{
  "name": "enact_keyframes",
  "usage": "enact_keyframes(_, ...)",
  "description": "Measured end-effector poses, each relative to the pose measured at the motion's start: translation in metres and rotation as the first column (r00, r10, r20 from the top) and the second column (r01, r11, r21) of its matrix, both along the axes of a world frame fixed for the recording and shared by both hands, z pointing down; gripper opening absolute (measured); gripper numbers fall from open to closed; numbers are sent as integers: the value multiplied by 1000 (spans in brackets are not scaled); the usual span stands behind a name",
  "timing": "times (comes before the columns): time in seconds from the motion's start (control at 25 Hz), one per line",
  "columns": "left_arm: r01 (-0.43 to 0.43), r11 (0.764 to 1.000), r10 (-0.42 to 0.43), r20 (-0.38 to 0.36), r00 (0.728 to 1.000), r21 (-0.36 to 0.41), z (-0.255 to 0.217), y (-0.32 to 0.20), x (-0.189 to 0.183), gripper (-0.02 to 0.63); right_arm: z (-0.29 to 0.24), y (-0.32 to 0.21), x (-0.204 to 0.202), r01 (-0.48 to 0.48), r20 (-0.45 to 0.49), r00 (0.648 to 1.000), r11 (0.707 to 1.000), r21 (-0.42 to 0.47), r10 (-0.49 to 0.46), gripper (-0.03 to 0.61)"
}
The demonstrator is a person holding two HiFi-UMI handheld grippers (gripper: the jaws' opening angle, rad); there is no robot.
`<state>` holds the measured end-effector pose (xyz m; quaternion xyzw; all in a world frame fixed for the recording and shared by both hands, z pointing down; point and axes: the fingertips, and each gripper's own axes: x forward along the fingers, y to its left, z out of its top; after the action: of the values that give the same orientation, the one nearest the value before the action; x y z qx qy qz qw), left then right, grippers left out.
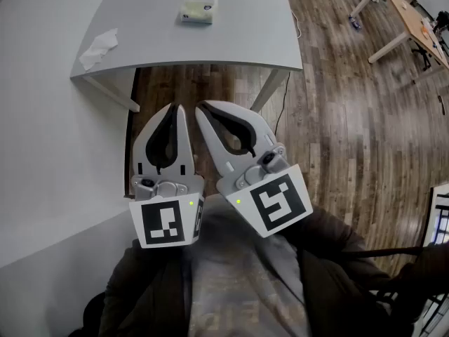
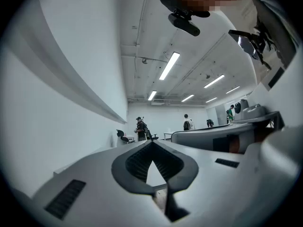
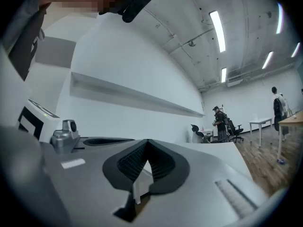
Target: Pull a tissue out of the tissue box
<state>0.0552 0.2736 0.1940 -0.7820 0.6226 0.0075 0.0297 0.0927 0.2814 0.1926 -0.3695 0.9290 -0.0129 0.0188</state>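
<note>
The tissue box (image 1: 196,10), small and pale with a tissue showing on top, sits far off on the grey table (image 1: 238,34). A crumpled white tissue (image 1: 98,48) lies near the table's left edge. Both grippers are held close to the person's chest, well short of the table and pointing level toward it. My left gripper (image 1: 175,107) is shut with nothing in it, its tips meeting (image 2: 151,143). Right beside it, my right gripper (image 1: 198,107) is likewise shut and empty (image 3: 147,143). Neither gripper view shows the box.
The table's white legs (image 1: 270,90) stand on a wooden floor (image 1: 337,118). A white wall (image 1: 49,153) runs along the left. Another wooden-topped table (image 1: 410,20) stands at the far right. People stand far across the room (image 2: 141,128).
</note>
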Motion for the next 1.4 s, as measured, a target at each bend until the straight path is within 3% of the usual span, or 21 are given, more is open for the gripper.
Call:
enact_keyframes(0.36,2,1000,-2,11,1000,0,12,-16,16,-2,9,-18,16,-9,25,1000,1000,10,8,0)
enact_keyframes(0.6,-25,997,28,31,999,-70,32,-24,36,-2,24,-33,35,-11,42,999,998,-57,13,2)
enact_keyframes(0.84,-19,995,23,32,999,-100,40,-60,28,-2,27,-72,40,-51,47,997,996,-73,54,3)
enact_keyframes(1.12,-44,990,45,2,999,-132,62,-155,0,-2,54,-165,18,-98,-29,995,989,-110,96,3)
enact_keyframes(1.4,-124,980,125,-2,992,-152,71,-280,-31,-2,51,-290,-24,-128,7,992,988,-87,129,2)
